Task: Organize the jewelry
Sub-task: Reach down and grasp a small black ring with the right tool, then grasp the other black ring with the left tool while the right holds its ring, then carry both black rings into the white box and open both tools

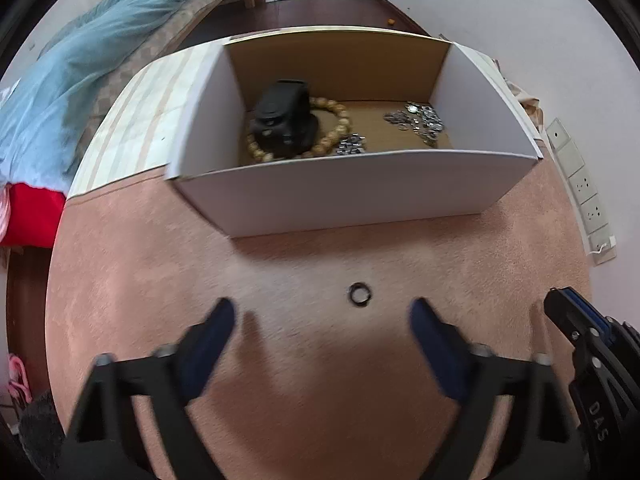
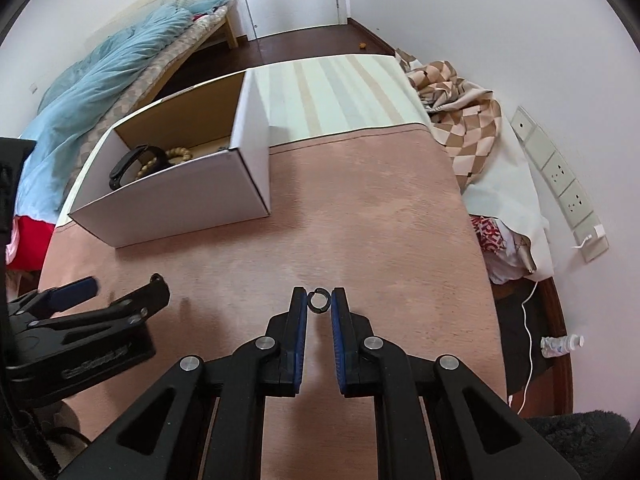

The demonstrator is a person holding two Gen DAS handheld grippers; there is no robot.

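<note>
A small dark ring (image 1: 359,294) lies on the pink table cover, just ahead of my open, empty left gripper (image 1: 322,312). In the right wrist view the same ring (image 2: 318,301) sits between the fingertips of my right gripper (image 2: 319,300), whose jaws are nearly closed around it, with the pads at or very close to its sides. A white cardboard box (image 1: 352,192) stands beyond, holding a black watch (image 1: 282,118), a wooden bead bracelet (image 1: 336,128) and silver chain jewelry (image 1: 416,120). The box also shows in the right wrist view (image 2: 180,200).
A striped cloth (image 2: 332,88) covers the table's far part. A checked blanket (image 2: 460,120) lies at the right edge. A bed with a blue quilt (image 1: 80,80) is on the left. Wall sockets (image 2: 560,176) and a white cable are at the right.
</note>
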